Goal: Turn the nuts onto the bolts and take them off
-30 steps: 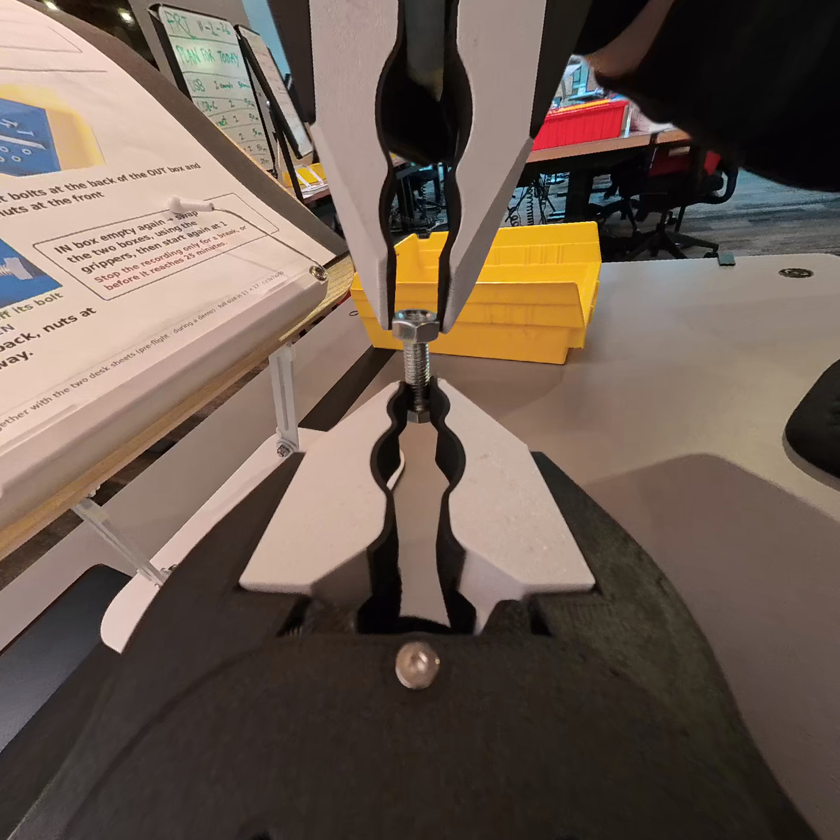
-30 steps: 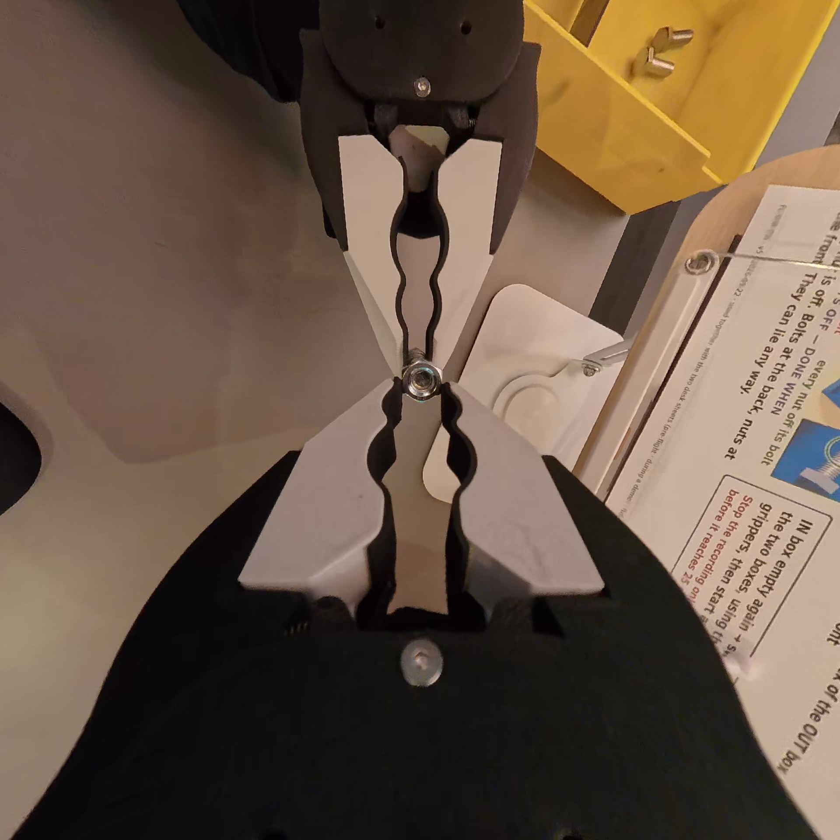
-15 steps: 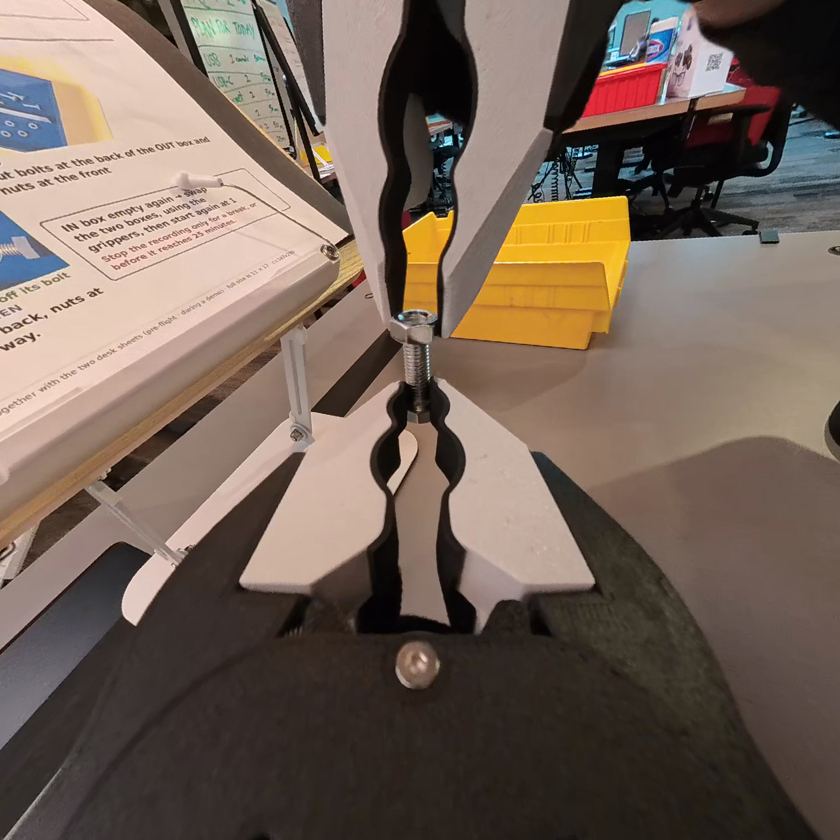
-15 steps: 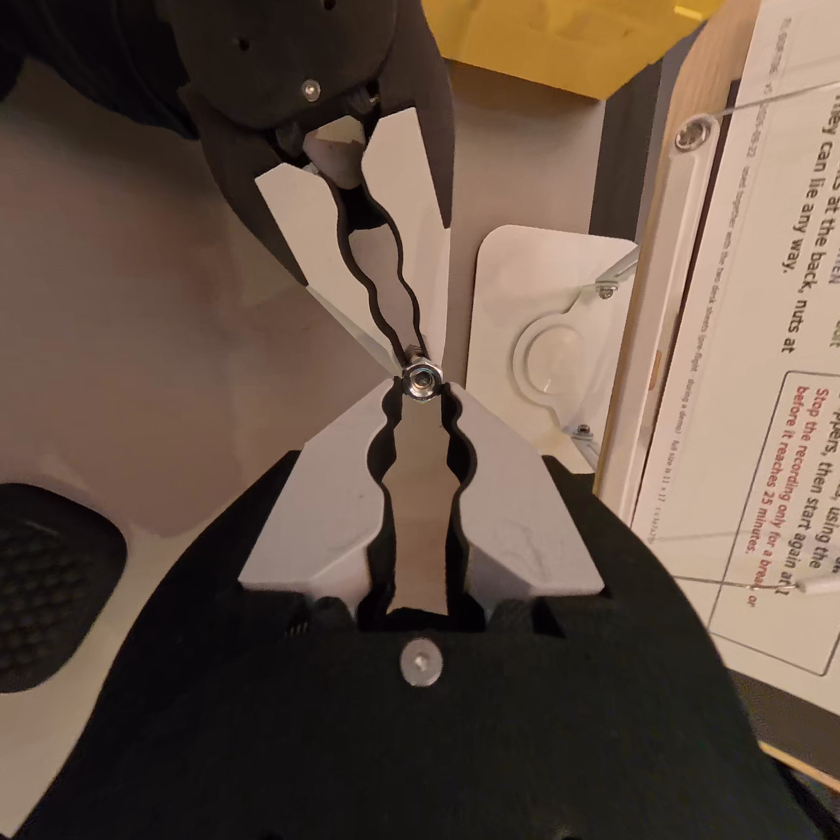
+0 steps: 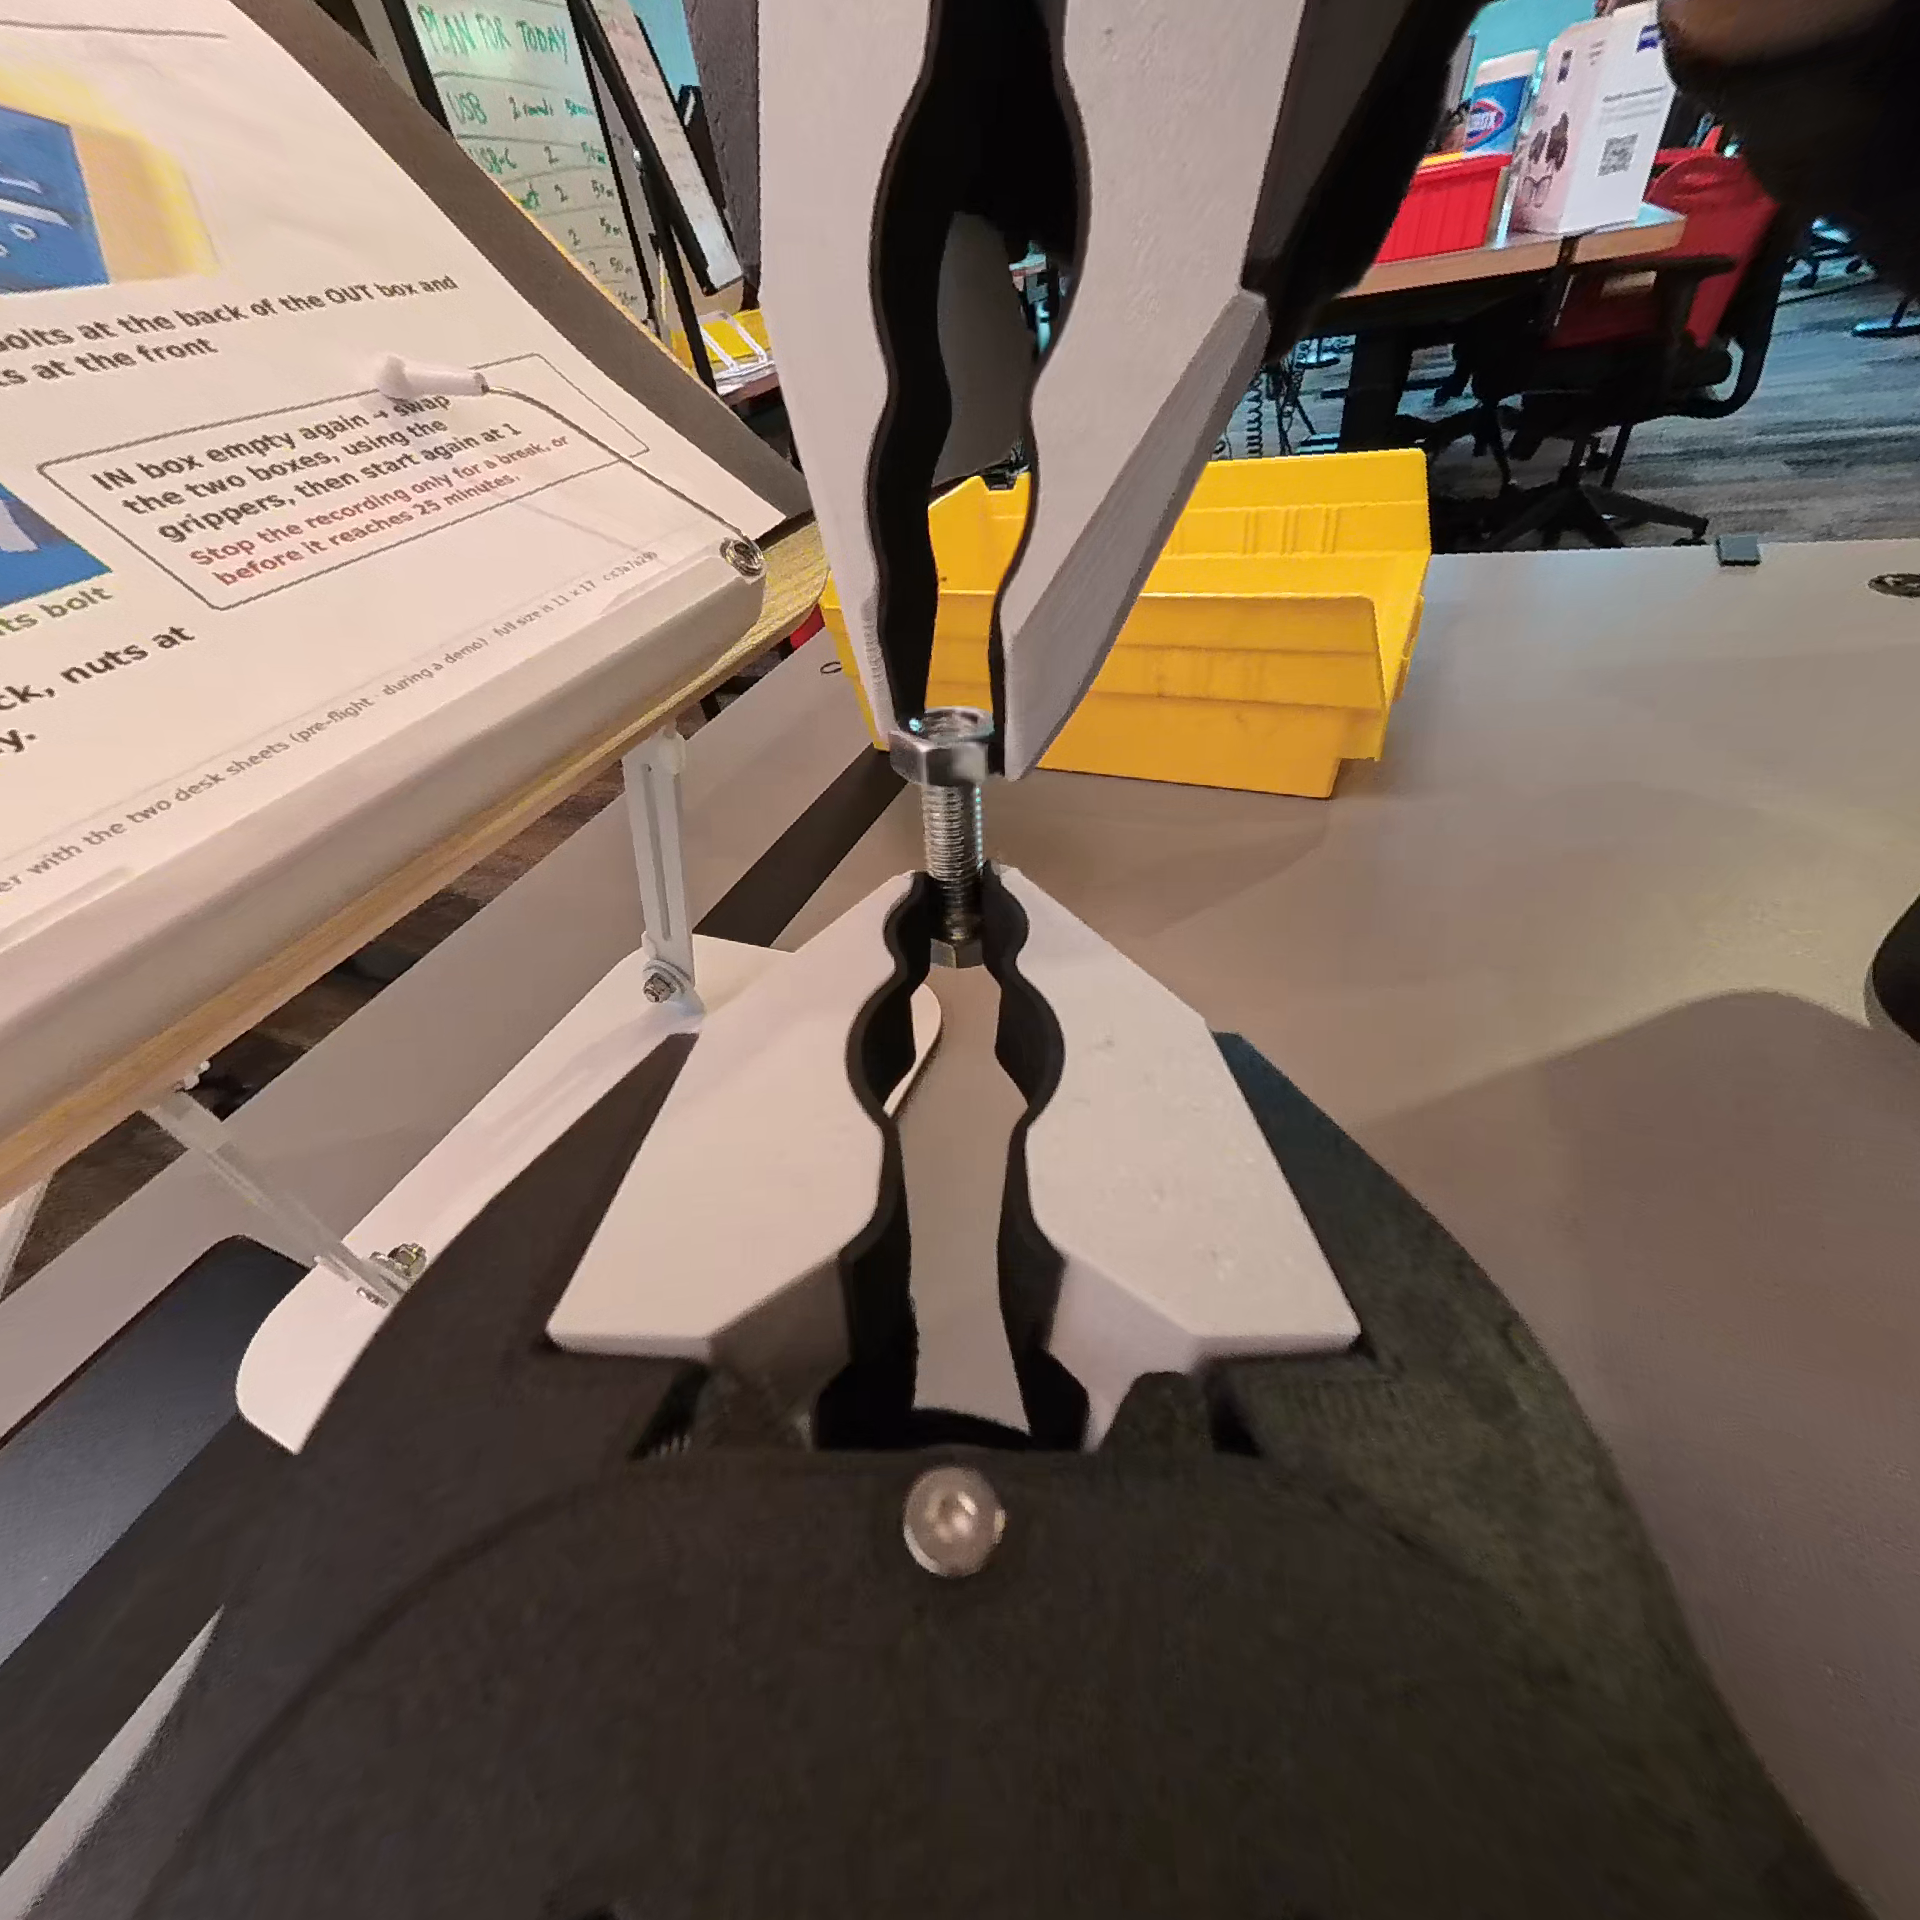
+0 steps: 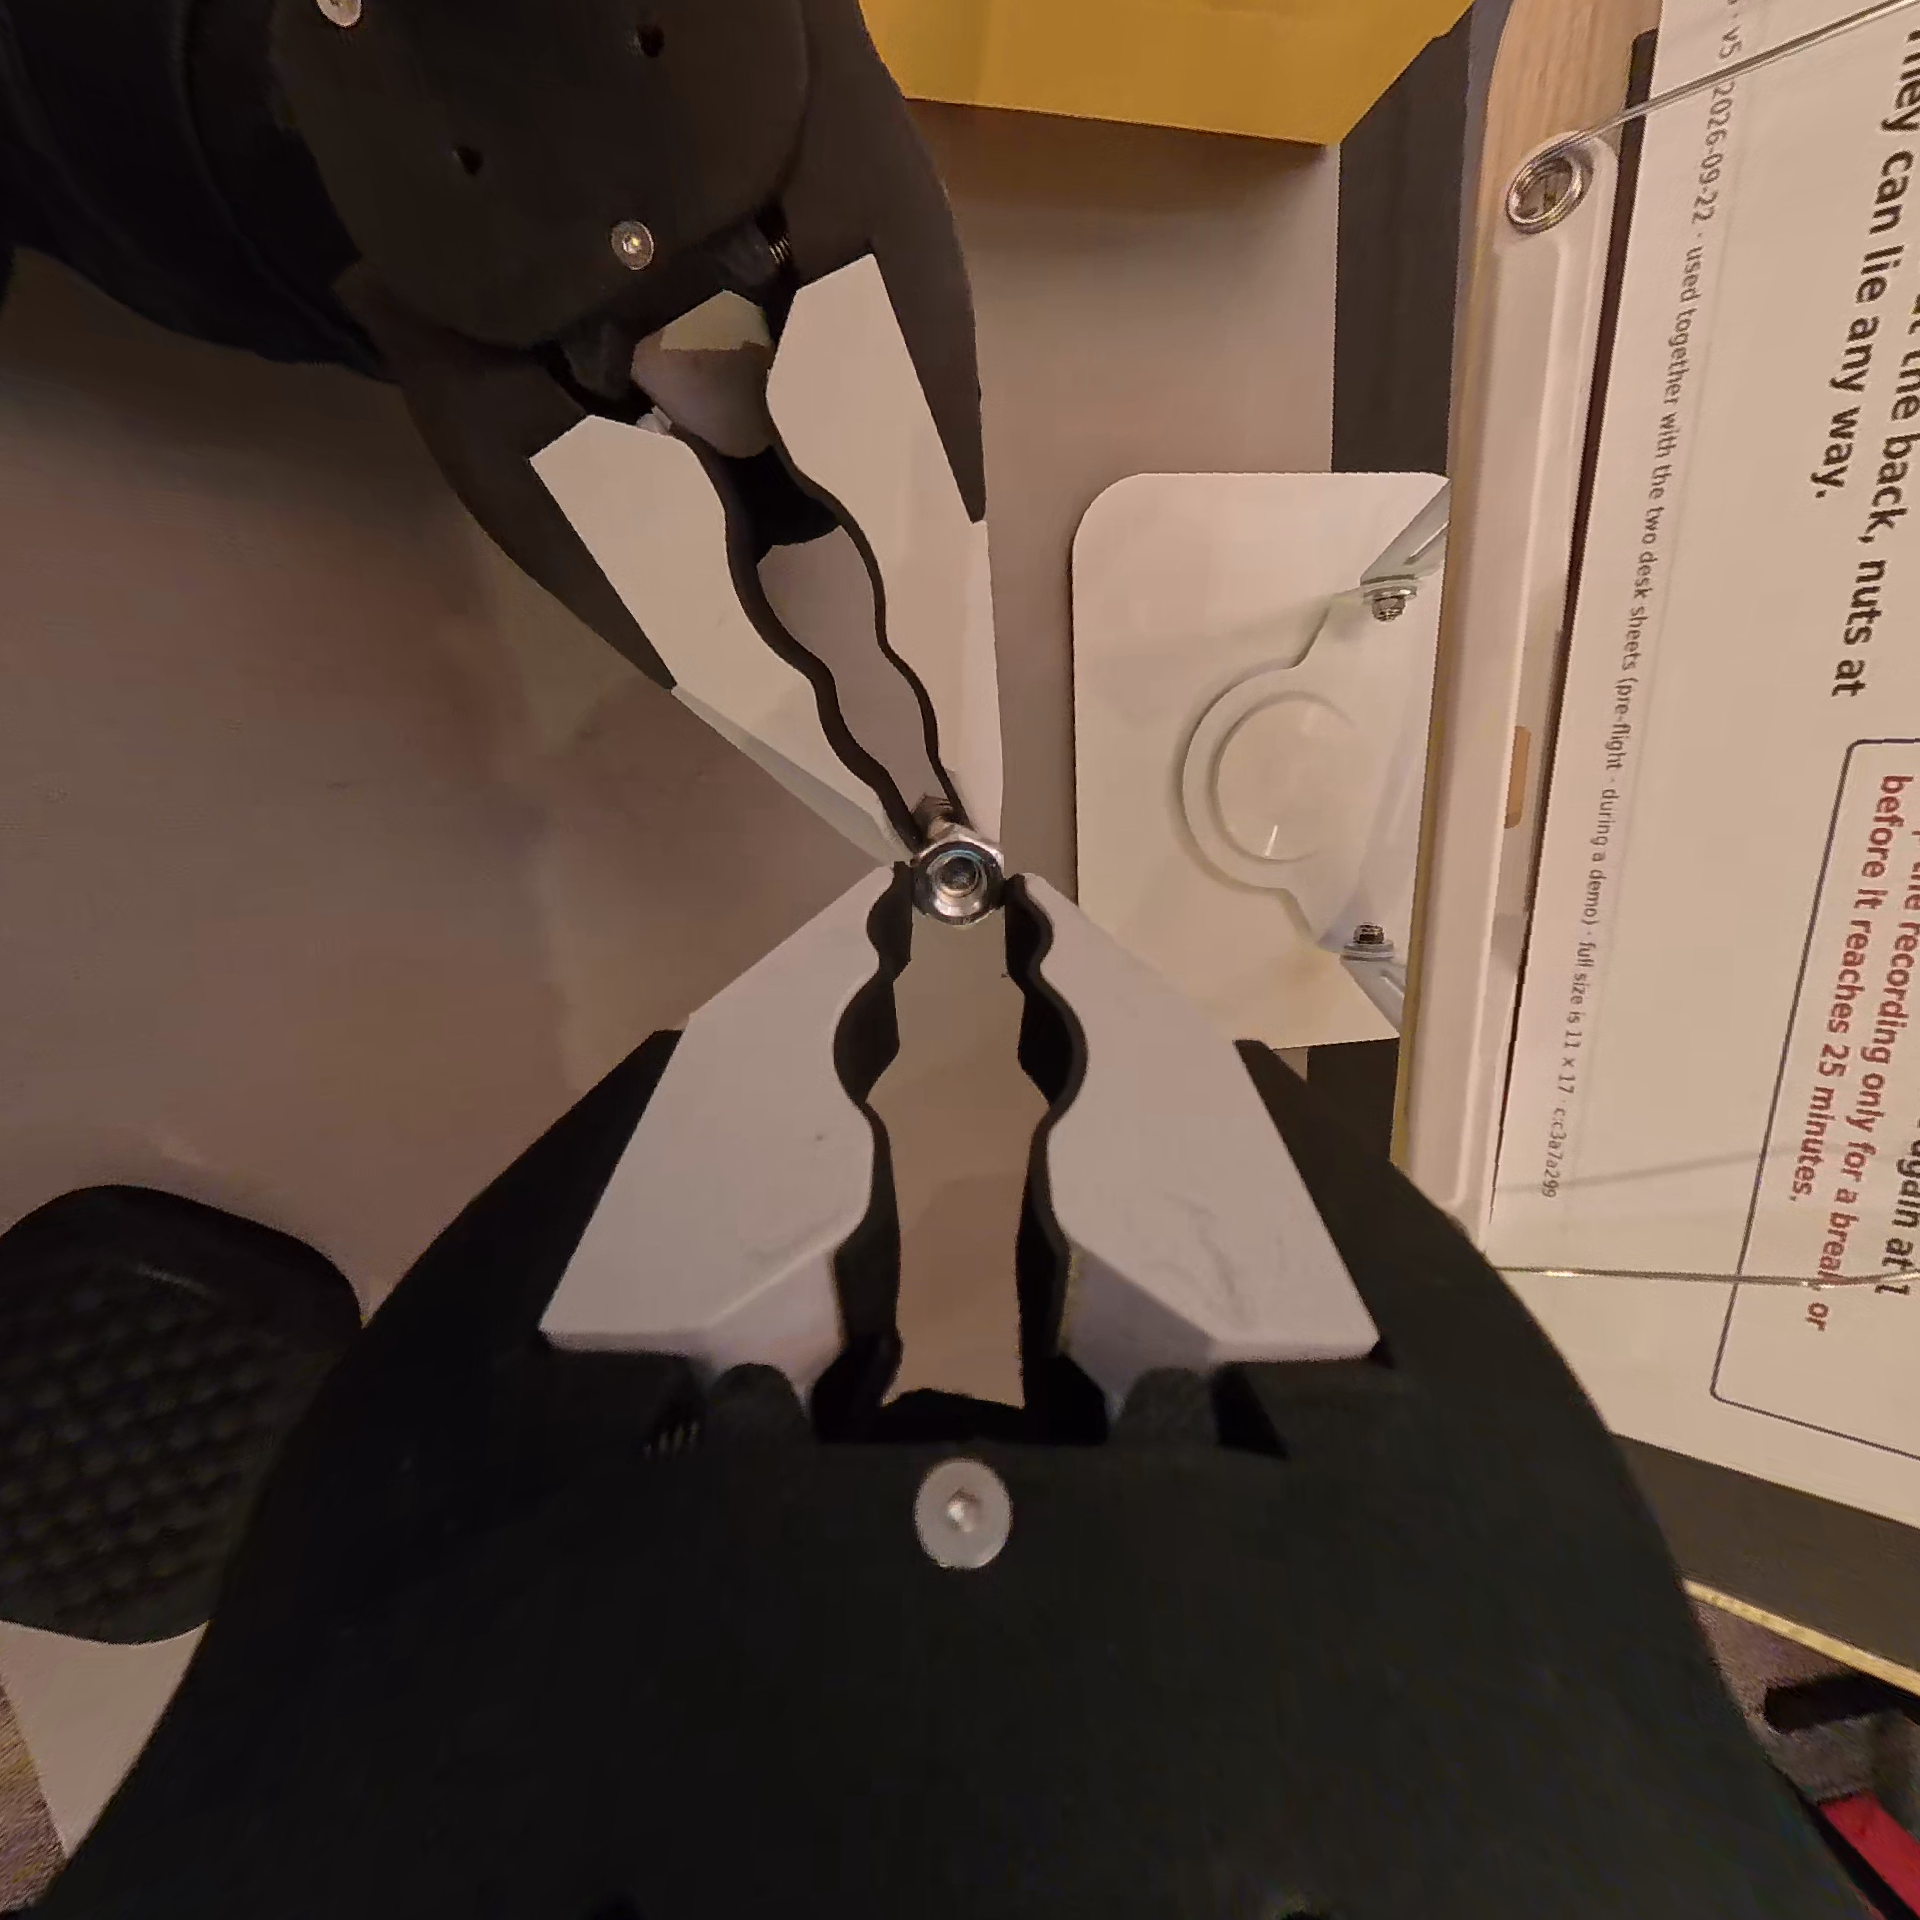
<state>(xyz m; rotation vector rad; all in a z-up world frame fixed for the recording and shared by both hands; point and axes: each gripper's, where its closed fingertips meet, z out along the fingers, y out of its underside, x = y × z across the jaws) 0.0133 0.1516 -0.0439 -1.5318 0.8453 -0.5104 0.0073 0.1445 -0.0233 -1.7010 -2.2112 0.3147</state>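
One silver threaded steel bolt (image 5: 951,844) stands mid-frame in the left wrist view, with one silver hexagonal nut (image 5: 941,750) at its top. Two white-fingered black grippers show: the left gripper (image 5: 953,914) below, the right gripper (image 5: 943,727) above. One yellow plastic bin (image 5: 1226,644) sits right of centre. One white instruction sheet (image 5: 312,488) fills the upper left.

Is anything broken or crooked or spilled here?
Nothing stands out. The left gripper holds the bolt upright by its lower end, and the right gripper pinches the nut at its top. The yellow bin sits flat on the table. No spills or damage show.
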